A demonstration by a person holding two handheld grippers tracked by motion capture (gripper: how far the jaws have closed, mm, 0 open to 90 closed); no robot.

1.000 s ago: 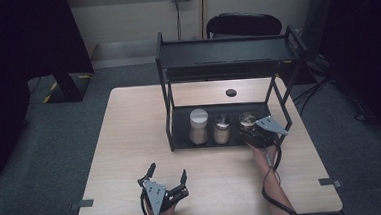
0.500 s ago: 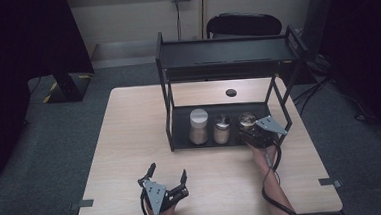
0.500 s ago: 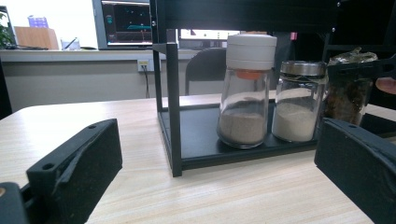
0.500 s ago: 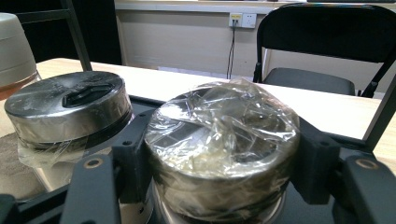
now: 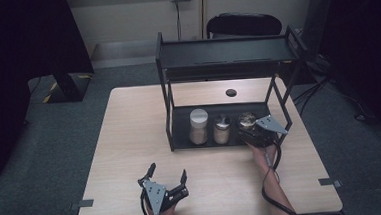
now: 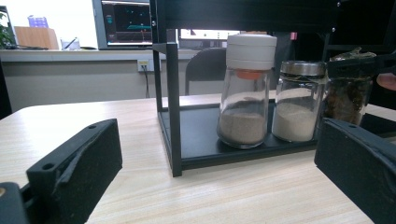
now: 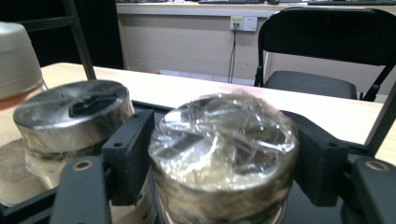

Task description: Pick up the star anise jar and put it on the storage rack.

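Observation:
A black two-tier rack [image 5: 168, 114] stands on the wooden table. Three jars are on its lower shelf: a white-lidded jar [image 5: 198, 126] of brown powder, a metal-lidded jar [image 5: 222, 129] of pale powder, and a jar [image 5: 246, 120] with dark contents and plastic wrap over its top [image 7: 224, 135]. My right gripper [image 5: 247, 133] reaches into the shelf; its jaws have just been opening and stand on either side of the wrapped jar. My left gripper [image 5: 167, 173] rests open near the front edge, facing the rack, with nothing between its jaws [image 6: 215, 140].
The rack's upper shelf [image 5: 225, 53] overhangs the jars, and its posts [image 6: 172, 107] frame the opening. A small black disc [image 5: 231, 92] lies on the table behind the rack. A black chair [image 5: 243, 24] stands beyond the far edge.

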